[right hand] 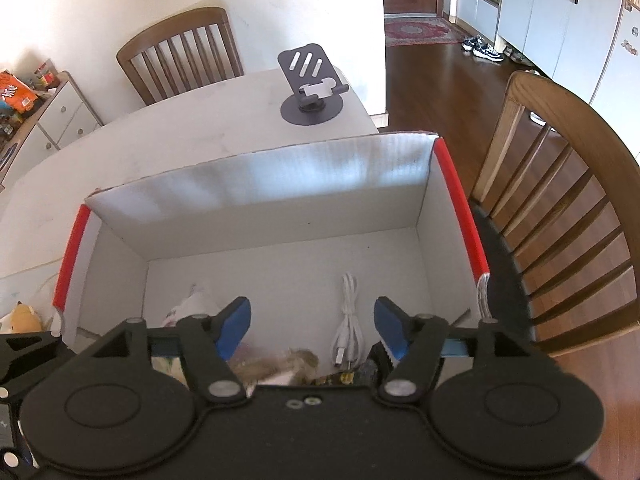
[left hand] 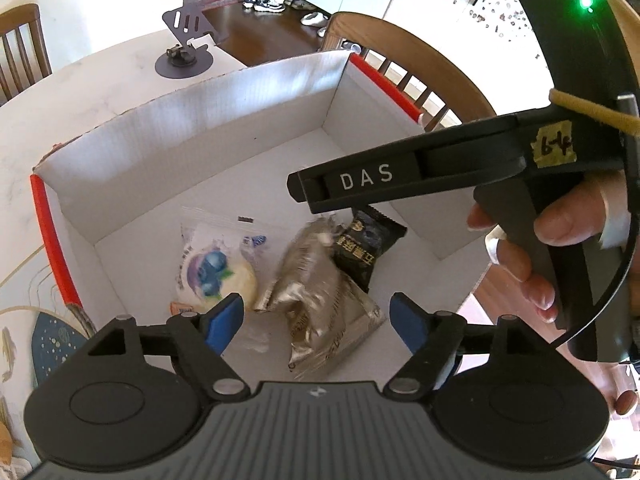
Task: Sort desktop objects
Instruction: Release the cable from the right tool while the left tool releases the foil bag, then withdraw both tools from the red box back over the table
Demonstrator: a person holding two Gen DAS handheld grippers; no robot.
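A white cardboard box [left hand: 224,120] with red edge strips stands on the table. Inside lie a blueberry bun packet [left hand: 218,268], a blurred golden foil packet [left hand: 316,292] and a black snack packet [left hand: 366,244]. My left gripper [left hand: 316,316] is open and empty above the golden packet. My right gripper [right hand: 312,324] is open and empty over the box [right hand: 280,200]; in the left wrist view its body [left hand: 400,176] reaches in from the right. A white USB cable [right hand: 348,316] lies on the box floor between its fingers, with the golden packet [right hand: 292,364] below.
A dark phone stand [right hand: 312,88] sits on the white table [right hand: 180,148] behind the box. Wooden chairs stand at the far side [right hand: 180,52] and to the right [right hand: 560,208]. A small plush toy [right hand: 22,316] lies left of the box.
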